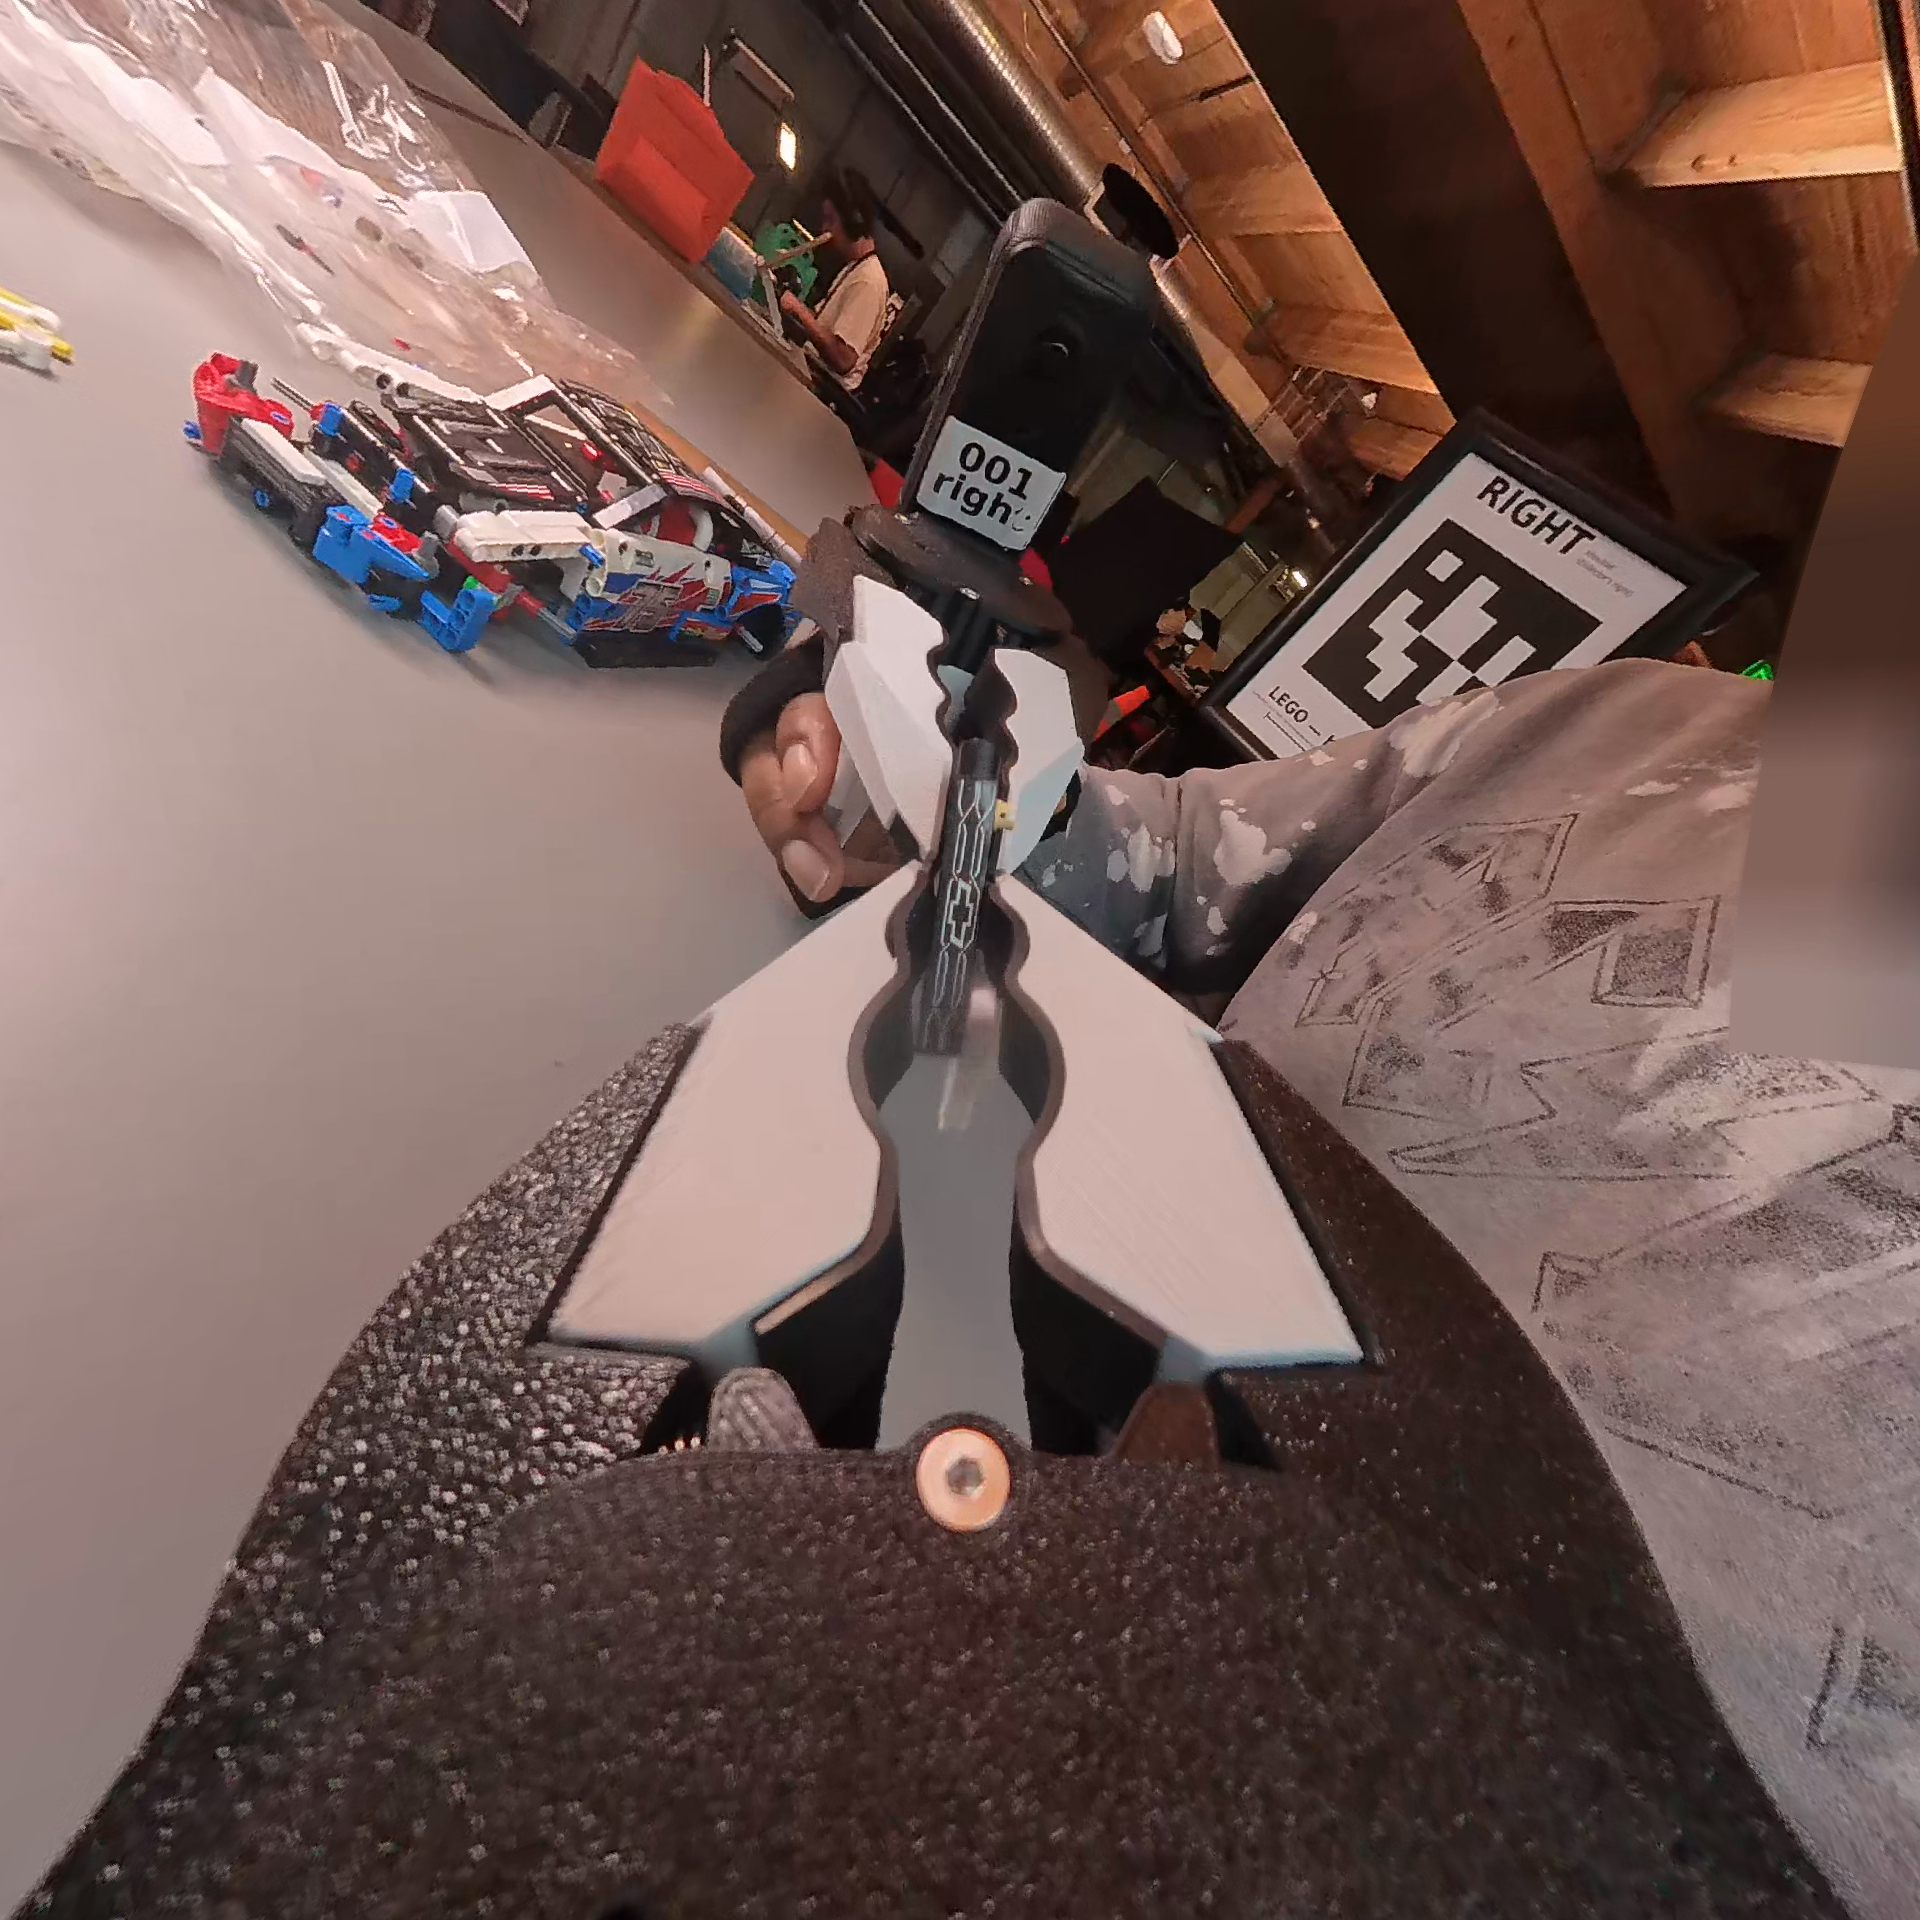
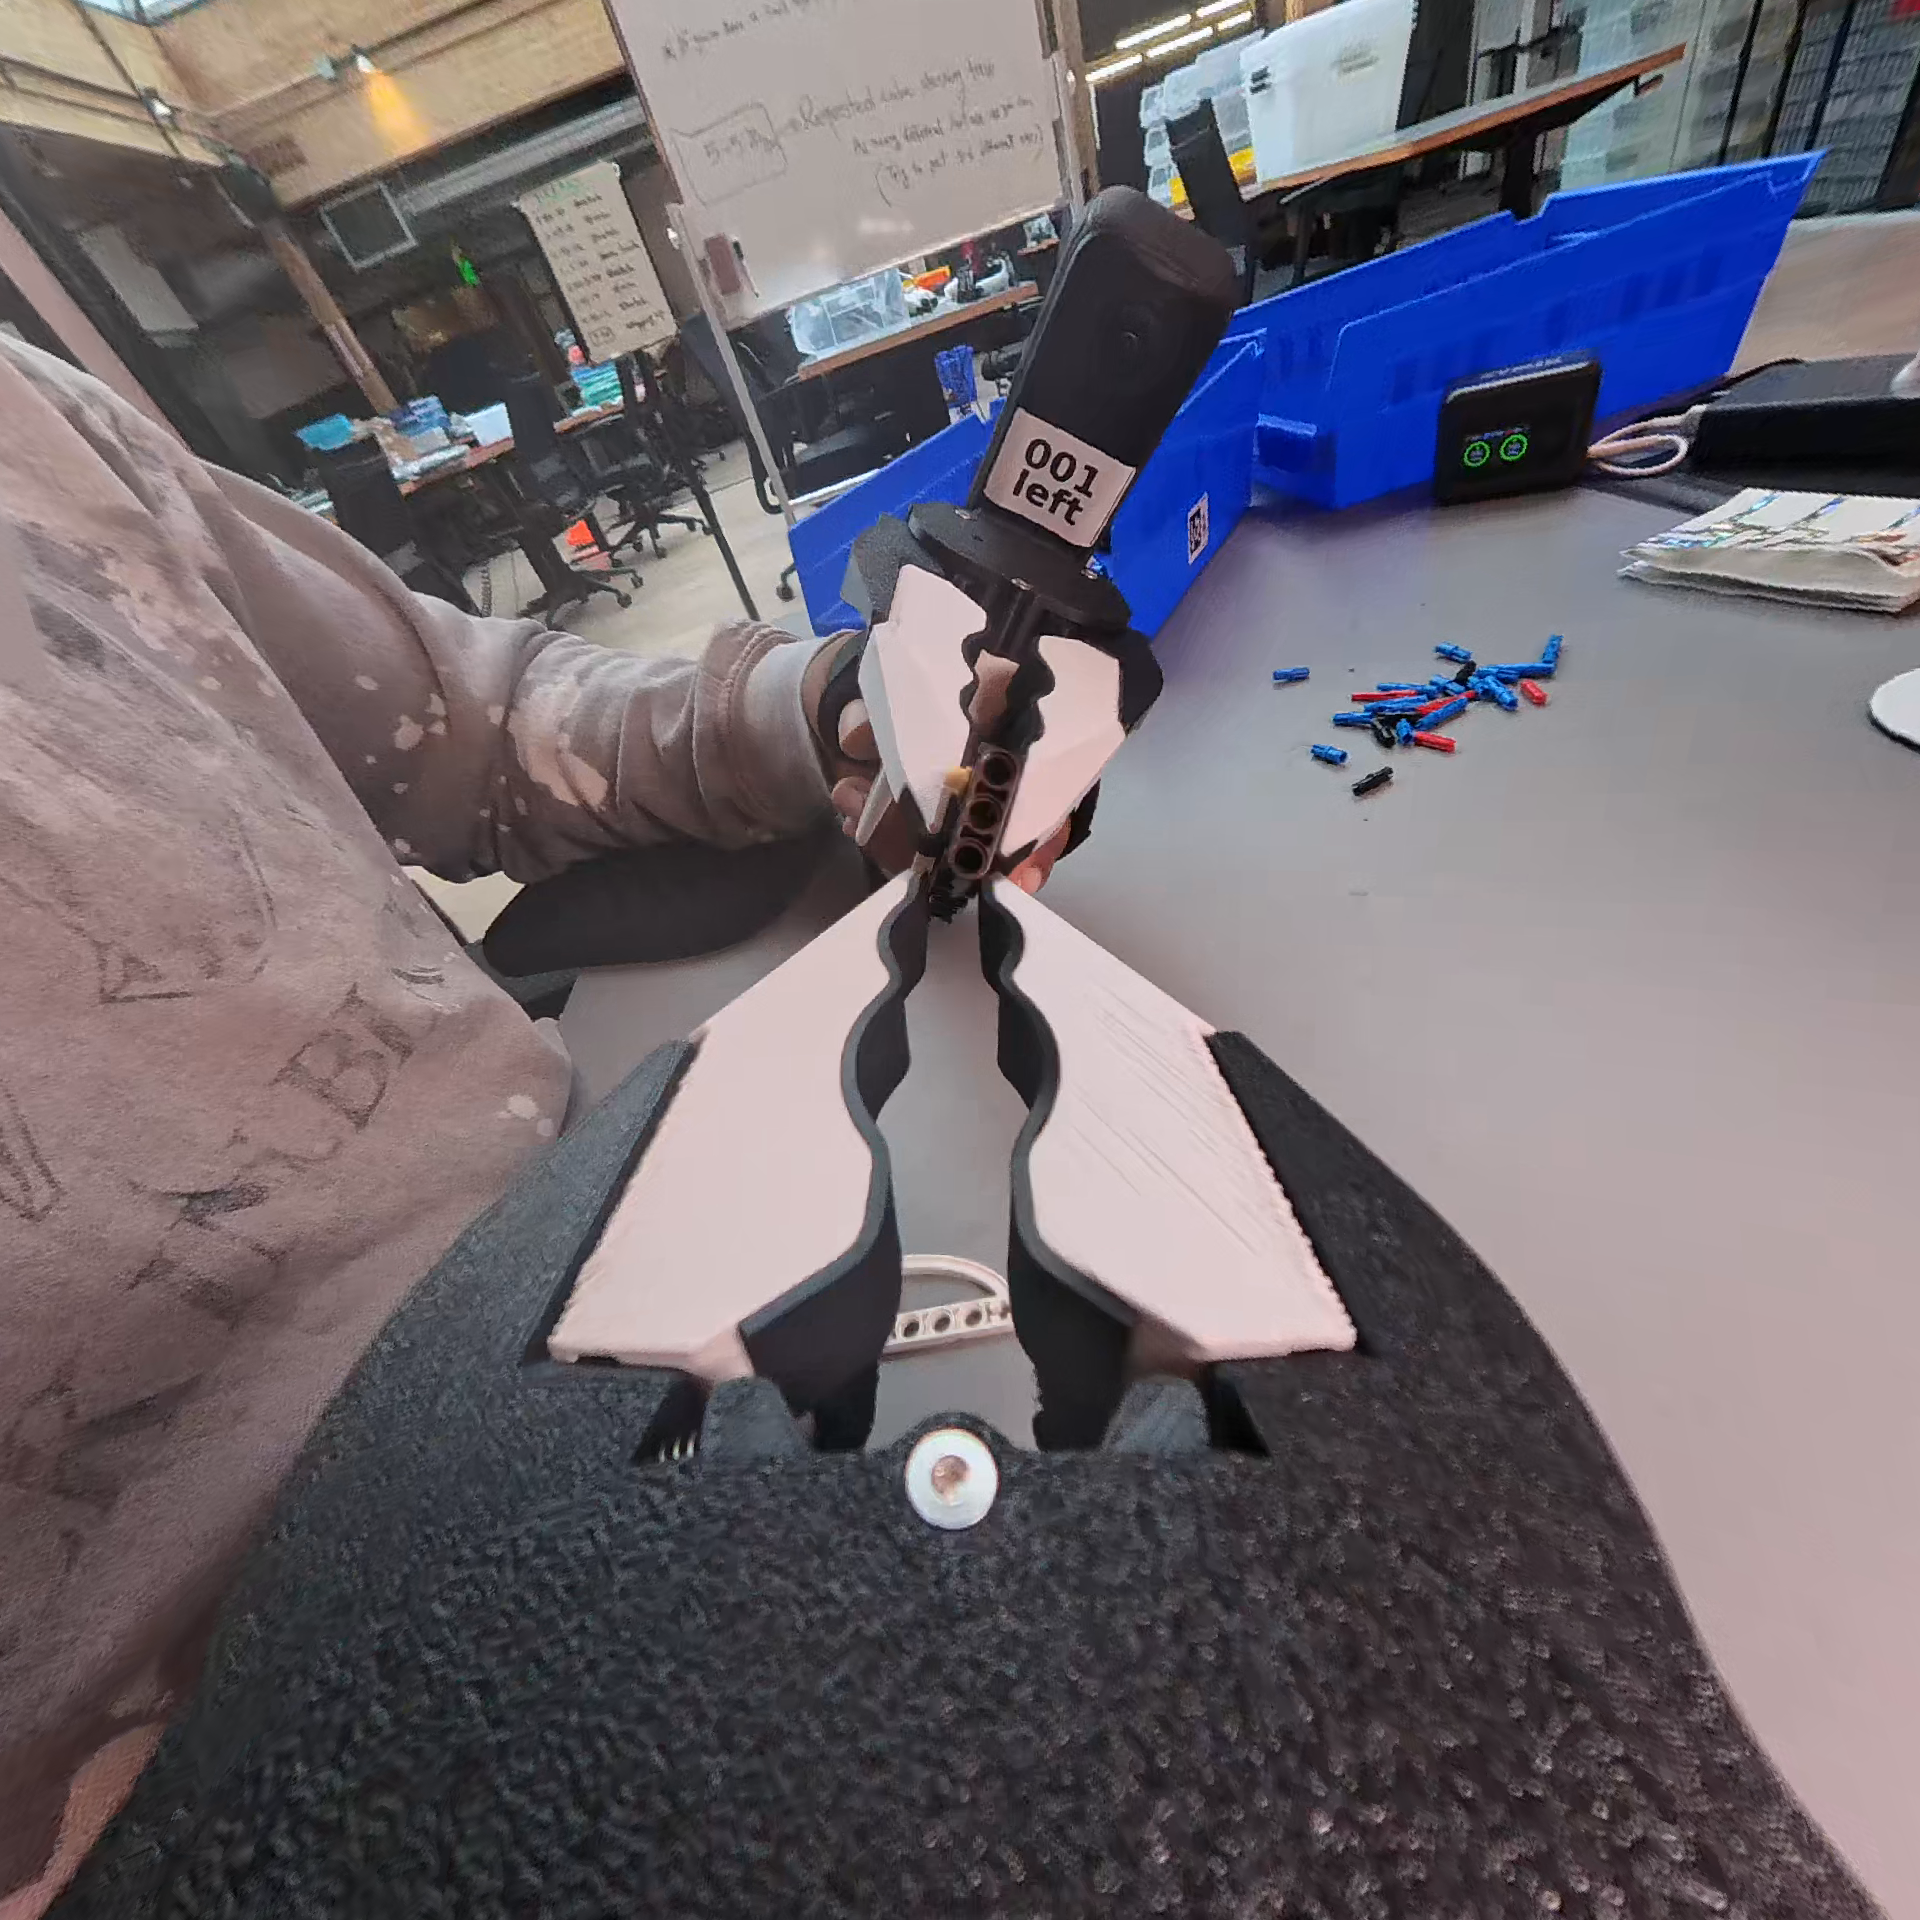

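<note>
Holding one end of a thin black toy beam (image 1: 951, 966), the left gripper (image 1: 956, 909) has its jaws closed on it, up above the grey table (image 1: 312, 935). Far off to its left sit a half-built toy car (image 1: 499, 520) and some clear plastic bags (image 1: 312, 187).

The right gripper (image 2: 951, 894) faces it, tip to tip. Its jaws look closed on the other end of the same beam, but only at the very tip. A white curved piece (image 2: 951, 1314) lies on the table under this gripper. To the right is a little pile of blue, red and black pins (image 2: 1444, 696), and behind that a blue bin (image 2: 1507, 301).

I think the beam is very light, hard and smooth, so it will not bend but it could slip or twist. The flat sides look best to pinch. A tiny yellow peg (image 2: 954, 775) sticks out of it and might pop out if squeezed.
</note>
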### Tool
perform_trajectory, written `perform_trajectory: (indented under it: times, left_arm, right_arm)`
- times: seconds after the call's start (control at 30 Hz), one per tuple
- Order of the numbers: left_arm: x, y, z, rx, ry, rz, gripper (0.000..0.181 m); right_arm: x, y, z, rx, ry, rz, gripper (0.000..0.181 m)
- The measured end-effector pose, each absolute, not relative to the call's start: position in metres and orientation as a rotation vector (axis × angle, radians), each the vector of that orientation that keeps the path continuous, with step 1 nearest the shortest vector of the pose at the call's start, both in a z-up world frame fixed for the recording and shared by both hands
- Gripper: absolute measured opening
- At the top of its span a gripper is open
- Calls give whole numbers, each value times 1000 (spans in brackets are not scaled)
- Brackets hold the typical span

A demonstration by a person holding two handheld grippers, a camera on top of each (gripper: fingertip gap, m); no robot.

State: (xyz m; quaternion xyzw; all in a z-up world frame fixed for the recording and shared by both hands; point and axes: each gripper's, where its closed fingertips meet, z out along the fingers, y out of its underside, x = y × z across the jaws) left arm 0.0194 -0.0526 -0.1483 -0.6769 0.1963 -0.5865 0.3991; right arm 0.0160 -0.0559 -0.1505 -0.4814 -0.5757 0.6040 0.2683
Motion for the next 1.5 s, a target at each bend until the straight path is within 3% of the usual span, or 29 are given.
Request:
perform_trajectory:
  times: [0.3,0.43,0.67,0.8,1.03,1.5]
  left_arm:
    - [35,-62,-172,-1860,627,-1421,9]
    - [24,-44,-172,-1864,435,-1422,6]
    - [-31,4,-164,-1699,-141,-1386,5]
    - [-31,11,-165,-1663,-247,-1370,5]
    - [-32,12,-167,-1673,-272,-1307,5]
    - [-33,13,-176,-1717,-281,-1256,6]
  right_arm:
    - [21,-55,-147,-1341,-1664,1652,7]
    - [10,-36,-152,-1403,-1536,1546,6]
    - [3,-4,-144,-1361,-1390,1052,37]
    - [-18,-5,-164,-1356,-1411,696,46]
    - [-26,1,-175,-1335,-1435,562,23]
    - [-24,2,-185,-1289,-1510,530,22]
